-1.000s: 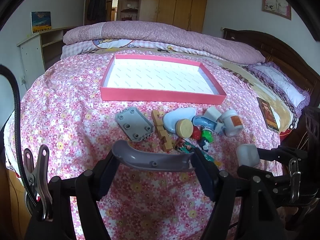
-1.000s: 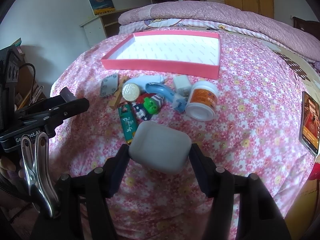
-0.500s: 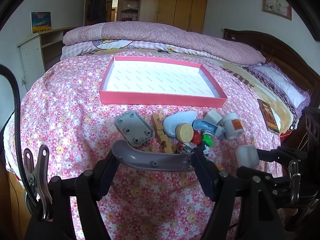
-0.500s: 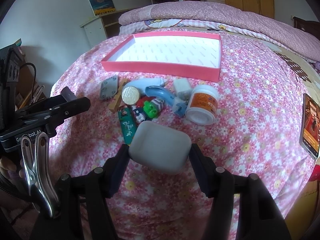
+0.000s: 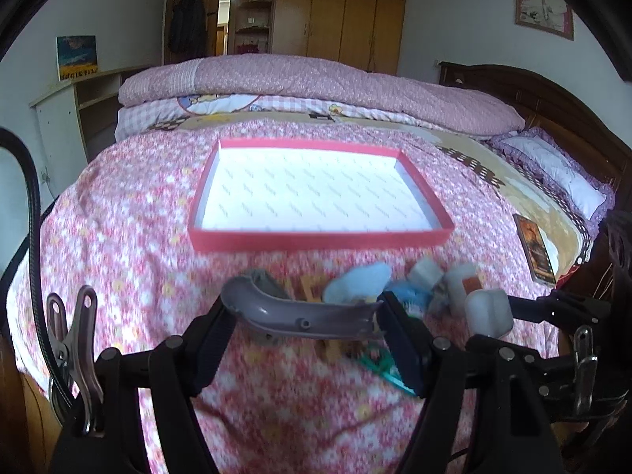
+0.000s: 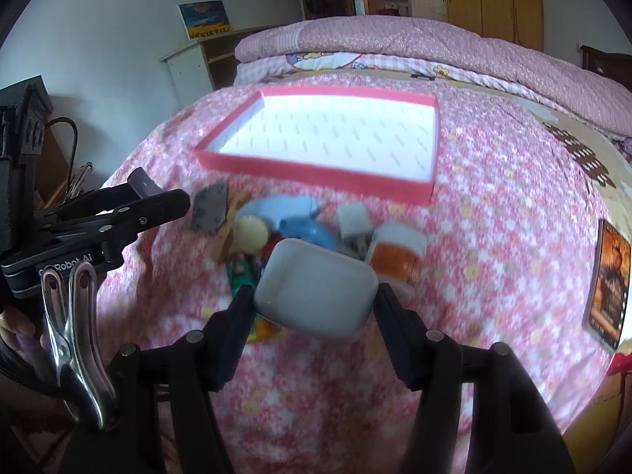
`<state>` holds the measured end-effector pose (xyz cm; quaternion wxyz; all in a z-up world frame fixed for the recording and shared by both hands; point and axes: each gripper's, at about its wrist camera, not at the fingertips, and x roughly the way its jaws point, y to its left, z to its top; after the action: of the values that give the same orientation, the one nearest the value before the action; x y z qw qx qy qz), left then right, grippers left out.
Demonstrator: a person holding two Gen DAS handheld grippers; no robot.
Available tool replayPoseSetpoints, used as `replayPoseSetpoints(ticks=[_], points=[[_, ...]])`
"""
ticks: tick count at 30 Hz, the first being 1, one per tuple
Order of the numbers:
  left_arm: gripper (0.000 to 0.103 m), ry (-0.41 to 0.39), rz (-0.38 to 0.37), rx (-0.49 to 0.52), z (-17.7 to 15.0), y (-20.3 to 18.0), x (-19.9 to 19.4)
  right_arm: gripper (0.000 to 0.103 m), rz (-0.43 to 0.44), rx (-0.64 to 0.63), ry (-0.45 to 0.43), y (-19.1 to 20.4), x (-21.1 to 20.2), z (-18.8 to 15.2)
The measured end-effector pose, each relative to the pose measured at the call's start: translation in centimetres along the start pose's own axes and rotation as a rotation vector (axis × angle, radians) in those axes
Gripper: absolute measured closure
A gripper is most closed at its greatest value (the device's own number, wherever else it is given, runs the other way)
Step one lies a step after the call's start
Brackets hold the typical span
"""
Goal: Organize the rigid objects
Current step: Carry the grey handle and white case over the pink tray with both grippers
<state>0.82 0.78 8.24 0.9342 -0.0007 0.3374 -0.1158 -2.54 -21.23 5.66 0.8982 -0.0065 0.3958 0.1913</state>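
My left gripper (image 5: 304, 322) is shut on a curved grey plastic piece (image 5: 292, 312), held crosswise above the flowered bedspread. In the right wrist view my right gripper (image 6: 314, 296) is shut on a white rounded case (image 6: 316, 288); that same case (image 5: 488, 312) shows at the right of the left wrist view. Beyond both lies a red shallow box with a white inside (image 5: 316, 237) (image 6: 316, 168). Between grippers and box sits a blurred cluster: a grey square plate (image 6: 209, 207), a light blue piece (image 5: 357, 282), a white jar with orange label (image 6: 397, 254).
A dark book (image 6: 610, 286) lies near the bed's right edge. Folded pink quilts (image 5: 316, 83) stack behind the box, a wooden headboard (image 5: 553, 106) at right. The left gripper's body (image 6: 94, 225) crosses the left of the right wrist view.
Both grippers rose and moved toward the box with their loads; the object cluster now sits lower and partly hidden behind the held pieces. The picture is blurred by motion.
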Motion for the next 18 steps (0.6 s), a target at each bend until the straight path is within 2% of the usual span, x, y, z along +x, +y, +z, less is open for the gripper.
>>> replayPoseSetpoints(ticks=[18], points=[[0.028,-0.027,0.023,0.032,6.2,-0.2,4.3,0.041,0.003,0.035,-0.06,-2.5,2.1,7.2]])
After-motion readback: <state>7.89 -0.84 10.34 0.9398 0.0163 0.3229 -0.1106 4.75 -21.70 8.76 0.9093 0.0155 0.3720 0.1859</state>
